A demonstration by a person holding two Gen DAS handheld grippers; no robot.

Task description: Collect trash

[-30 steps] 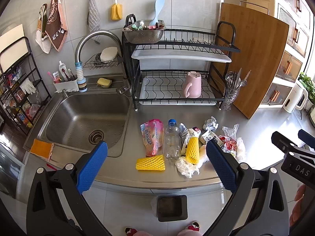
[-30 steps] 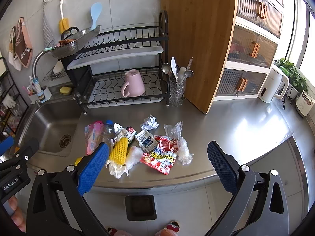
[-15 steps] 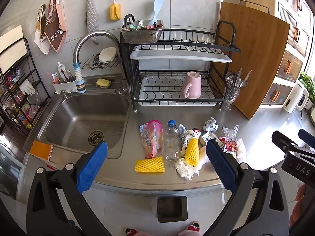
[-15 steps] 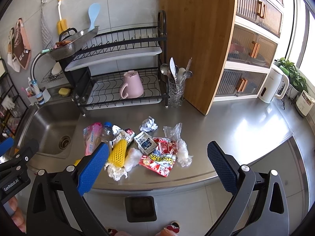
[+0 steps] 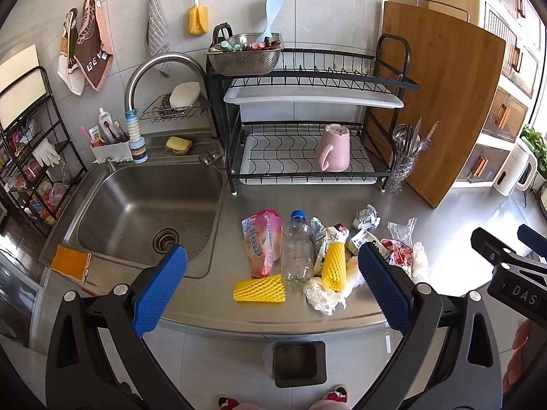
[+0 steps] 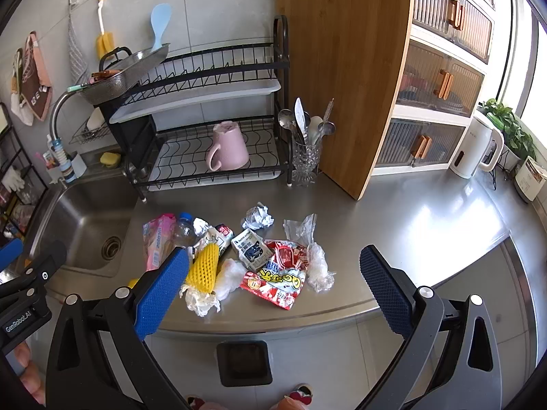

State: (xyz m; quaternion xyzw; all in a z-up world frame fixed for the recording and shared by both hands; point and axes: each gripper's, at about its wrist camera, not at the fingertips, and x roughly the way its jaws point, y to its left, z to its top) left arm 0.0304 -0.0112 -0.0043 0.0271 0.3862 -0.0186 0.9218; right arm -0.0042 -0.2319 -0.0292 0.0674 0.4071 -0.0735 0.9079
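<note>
- Countertop (image 6: 427, 225) carries the trash near its front edge, right of the sink (image 5: 143, 205).
- Left gripper (image 5: 271, 282) hovers wide open and empty above the yellow foam net (image 5: 259, 288).
- Right gripper (image 6: 273, 282) hovers equally spread and empty over the red snack wrapper (image 6: 277, 280).
- Black bin (image 6: 244, 362) stands on the floor below the counter edge.

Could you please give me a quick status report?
Left gripper and right gripper open, empty. Trash pile untouched on counter. Bin below. Nothing blocking.

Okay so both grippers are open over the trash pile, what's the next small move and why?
Probably lower the open left gripper onto the yellow foam net sleeve: it lies alone nearest the steel counter's front edge, above the black bin.
</note>
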